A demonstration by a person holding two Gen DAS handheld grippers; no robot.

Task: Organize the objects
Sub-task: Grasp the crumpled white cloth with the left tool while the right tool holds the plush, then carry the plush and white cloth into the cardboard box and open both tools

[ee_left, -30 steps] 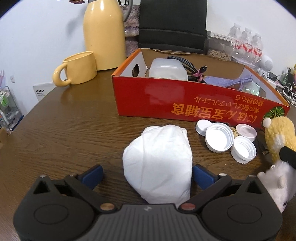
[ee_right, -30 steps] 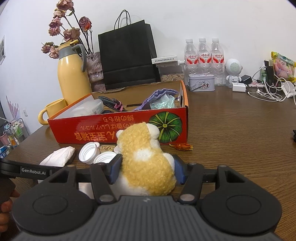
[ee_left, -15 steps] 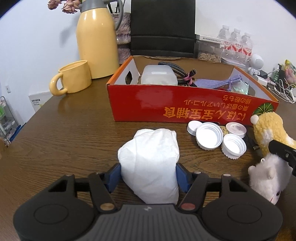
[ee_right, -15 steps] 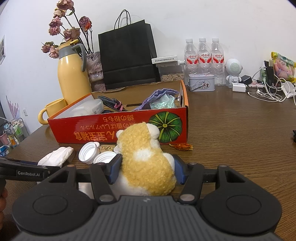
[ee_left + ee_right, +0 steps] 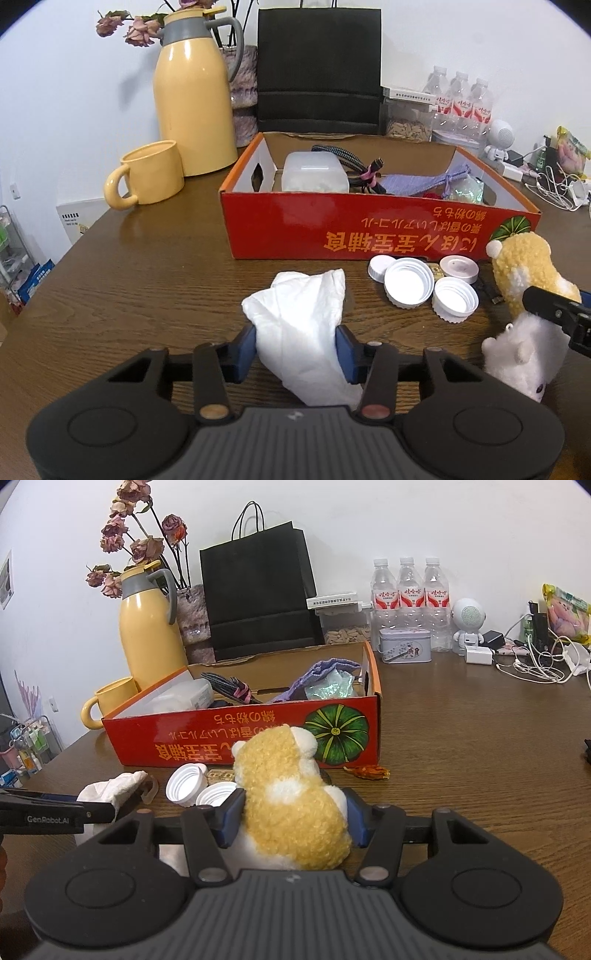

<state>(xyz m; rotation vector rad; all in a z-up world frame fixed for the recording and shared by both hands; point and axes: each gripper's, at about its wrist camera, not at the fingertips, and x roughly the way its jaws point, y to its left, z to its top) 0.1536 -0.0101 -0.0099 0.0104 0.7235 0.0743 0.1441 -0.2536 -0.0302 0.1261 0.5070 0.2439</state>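
My left gripper point(image 5: 295, 350) is shut on a crumpled white plastic bag point(image 5: 301, 325) and holds it a little above the wooden table. My right gripper point(image 5: 293, 818) is shut on a yellow and white plush toy point(image 5: 291, 805), which also shows in the left wrist view point(image 5: 524, 266). An open red cardboard box point(image 5: 369, 229) stands just behind, holding a white plastic container point(image 5: 314, 171), cables and a purple pouch. The box also shows in the right wrist view point(image 5: 236, 738).
Several white bottle caps point(image 5: 410, 282) lie in front of the box. A yellow mug point(image 5: 147, 177) and yellow thermos point(image 5: 194, 96) stand at the back left. A black paper bag point(image 5: 258, 594), water bottles point(image 5: 410, 590) and tangled cables point(image 5: 535, 664) are at the back.
My left gripper closed on the white bag and lifted it, squeezing it narrower. My right gripper stays shut on the plush toy and has hardly moved.
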